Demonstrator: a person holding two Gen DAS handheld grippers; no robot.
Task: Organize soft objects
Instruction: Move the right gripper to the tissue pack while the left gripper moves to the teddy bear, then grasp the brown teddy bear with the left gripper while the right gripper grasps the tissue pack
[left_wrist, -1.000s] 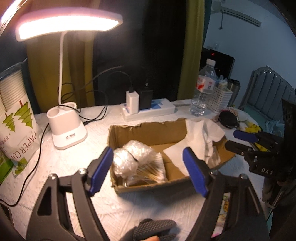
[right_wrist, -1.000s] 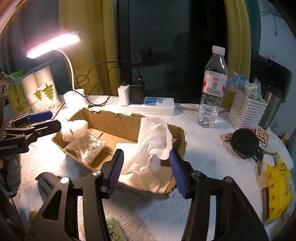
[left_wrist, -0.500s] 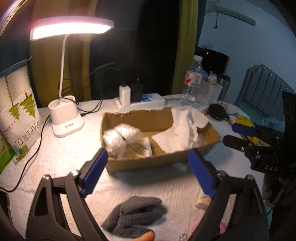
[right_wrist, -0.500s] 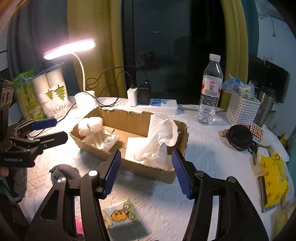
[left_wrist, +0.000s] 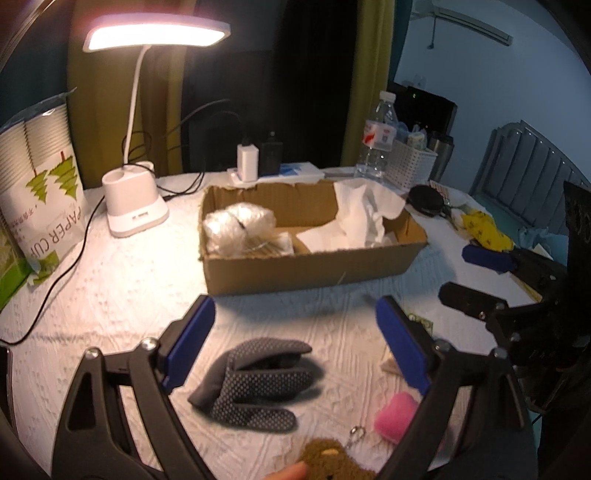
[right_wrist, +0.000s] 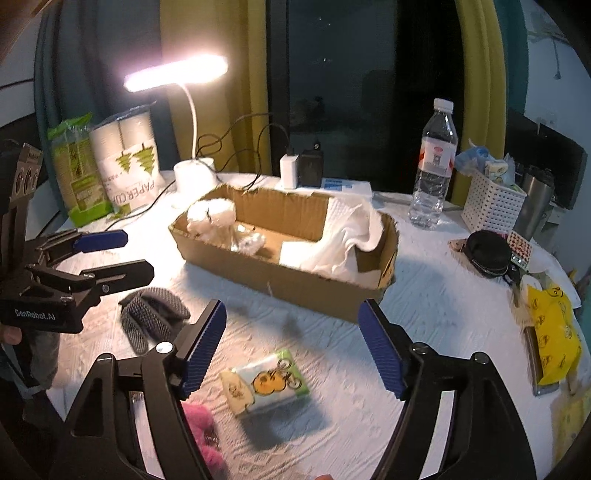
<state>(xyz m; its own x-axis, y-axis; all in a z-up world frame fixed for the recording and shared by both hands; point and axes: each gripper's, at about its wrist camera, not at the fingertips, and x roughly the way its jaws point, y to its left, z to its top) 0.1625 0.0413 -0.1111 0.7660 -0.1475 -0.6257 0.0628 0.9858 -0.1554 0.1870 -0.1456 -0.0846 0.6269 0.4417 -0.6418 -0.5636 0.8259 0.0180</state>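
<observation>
A cardboard box (left_wrist: 314, 267) (right_wrist: 295, 284) on the white tablecloth holds a bag of cotton swabs (left_wrist: 240, 229) (right_wrist: 214, 218) and a white cloth (left_wrist: 362, 218) (right_wrist: 343, 240). In front of it lie a grey glove (left_wrist: 255, 380) (right_wrist: 151, 317), a pink fluffy item (left_wrist: 397, 415) (right_wrist: 203, 424), a brown plush keychain (left_wrist: 332, 461) and a tissue pack (right_wrist: 266, 384). My left gripper (left_wrist: 295, 350) is open and empty above the glove. My right gripper (right_wrist: 291, 343) is open and empty above the tissue pack.
A lit desk lamp (left_wrist: 133, 210), a paper cup pack (left_wrist: 40, 192), a power strip (left_wrist: 273, 170), a water bottle (right_wrist: 432, 173), a white basket (right_wrist: 491, 203), a black pouch (right_wrist: 487, 254) and a yellow bag (right_wrist: 554, 332) ring the box.
Both grippers have pulled back from the box toward the near edge and opened wider. The glove, pink item, plush and tissue pack have come into view.
</observation>
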